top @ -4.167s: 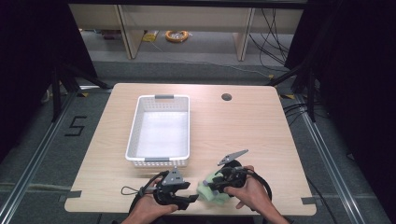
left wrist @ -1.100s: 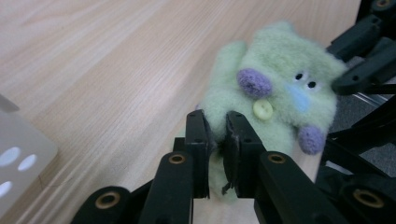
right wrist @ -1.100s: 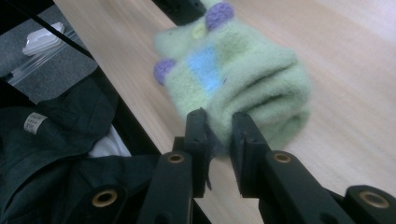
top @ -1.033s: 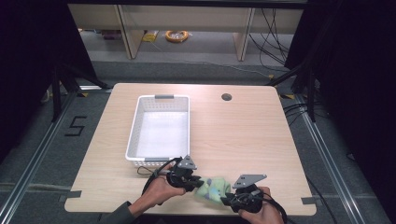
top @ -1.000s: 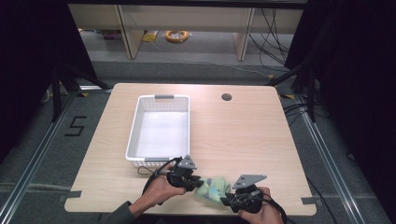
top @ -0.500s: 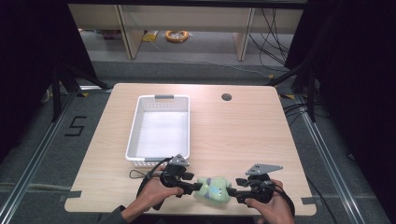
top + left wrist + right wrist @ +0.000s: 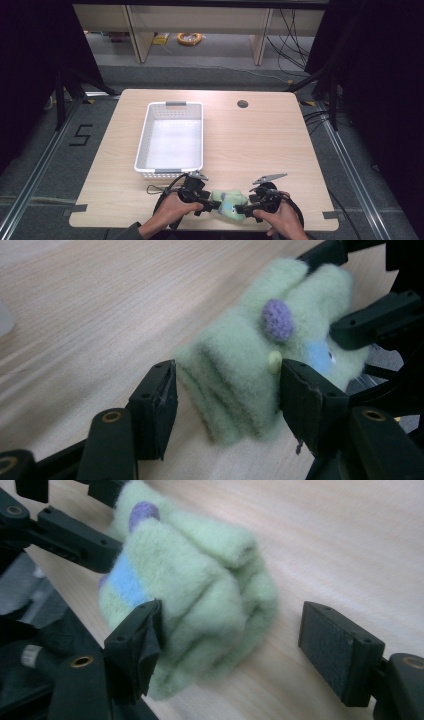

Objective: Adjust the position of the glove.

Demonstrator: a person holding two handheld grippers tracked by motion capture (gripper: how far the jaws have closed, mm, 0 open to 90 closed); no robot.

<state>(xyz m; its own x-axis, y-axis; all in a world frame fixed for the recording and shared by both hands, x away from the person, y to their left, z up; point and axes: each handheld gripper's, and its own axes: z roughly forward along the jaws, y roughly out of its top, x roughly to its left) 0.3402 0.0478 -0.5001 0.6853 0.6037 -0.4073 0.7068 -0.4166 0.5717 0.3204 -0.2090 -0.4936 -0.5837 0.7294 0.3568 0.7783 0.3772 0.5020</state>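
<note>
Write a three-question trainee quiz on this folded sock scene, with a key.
1. True or false: the folded green sock lies inside the white basket.
2. Which gripper has the sock between its jaws? A) left gripper alone B) right gripper alone C) both
3. Fill in: the basket stands toward the ____ side of the wooden table in the high view.

Key: 1. False; it lies on the table near the front edge. 2. C; both sets of jaws have just been opening and stand open around it. 3. Left.
</note>
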